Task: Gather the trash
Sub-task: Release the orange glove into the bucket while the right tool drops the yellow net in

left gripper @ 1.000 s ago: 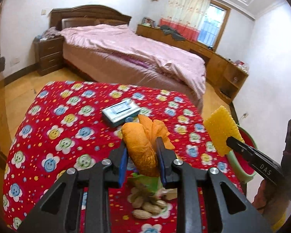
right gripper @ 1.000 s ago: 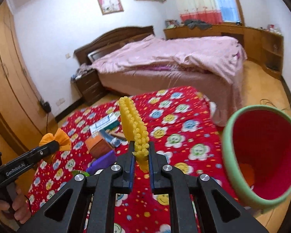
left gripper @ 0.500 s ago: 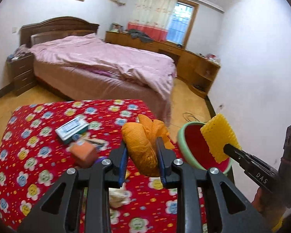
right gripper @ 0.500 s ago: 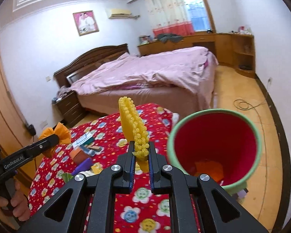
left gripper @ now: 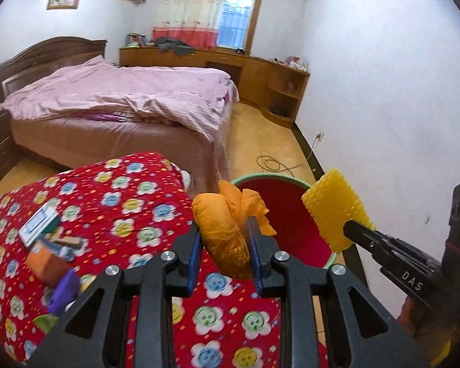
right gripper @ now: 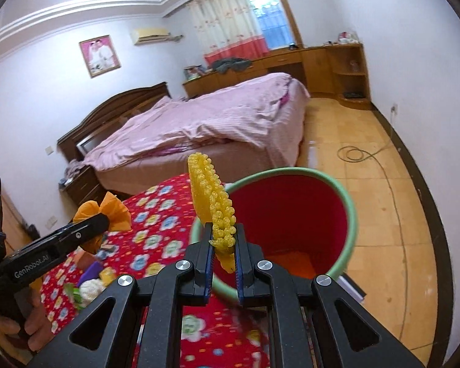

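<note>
Two grippers, both loaded. Left gripper [left gripper: 224, 239] is clamped on a bunched orange net [left gripper: 224, 230], jaws part open around its bulk. Right gripper [right gripper: 224, 245] is pinched nearly closed on a thin yellow foam sheet [right gripper: 213, 202], gripped at its lower edge so it stands upright. Both hang near the rim of the red bin [right gripper: 346, 211] on the floor, just beside the flowered table [left gripper: 132, 202], likely lined up for dropping. More litter sits on the table: an orange block [left gripper: 46, 263], a carton [left gripper: 38, 220], something purple. Bin base is hidden behind the fingers; something orange lies inside, unclear what.
</note>
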`<state>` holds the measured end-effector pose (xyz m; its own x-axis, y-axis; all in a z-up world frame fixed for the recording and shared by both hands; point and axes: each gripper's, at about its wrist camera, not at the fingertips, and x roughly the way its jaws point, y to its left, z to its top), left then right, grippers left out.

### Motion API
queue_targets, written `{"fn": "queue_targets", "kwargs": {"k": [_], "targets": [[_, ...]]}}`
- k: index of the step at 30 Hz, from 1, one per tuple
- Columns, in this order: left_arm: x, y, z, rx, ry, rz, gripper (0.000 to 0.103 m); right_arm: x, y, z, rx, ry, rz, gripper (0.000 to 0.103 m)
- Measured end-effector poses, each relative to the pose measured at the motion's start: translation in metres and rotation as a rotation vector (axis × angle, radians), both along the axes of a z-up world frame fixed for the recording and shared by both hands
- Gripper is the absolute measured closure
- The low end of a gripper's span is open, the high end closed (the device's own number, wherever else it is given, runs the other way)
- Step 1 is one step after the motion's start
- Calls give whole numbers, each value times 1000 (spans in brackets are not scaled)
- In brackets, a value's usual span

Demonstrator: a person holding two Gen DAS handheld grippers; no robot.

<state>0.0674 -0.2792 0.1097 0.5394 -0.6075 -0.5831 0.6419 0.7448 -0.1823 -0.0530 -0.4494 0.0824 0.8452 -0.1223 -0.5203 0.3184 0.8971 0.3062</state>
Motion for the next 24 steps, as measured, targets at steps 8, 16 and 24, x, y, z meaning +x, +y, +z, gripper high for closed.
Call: {"fn": "queue_targets", "kwargs": {"k": [8,16,24], "targets": [[18,-58,-34,46,67,-81,76,6,-34,-25,38,54,-63,92],[27,-85,-57,79,103,-141,76,17,-62,-49,92,86,-90,89],[32,-94,-71,104,143,-144,64,29,-74,-62,130,104,-73,86]]}}
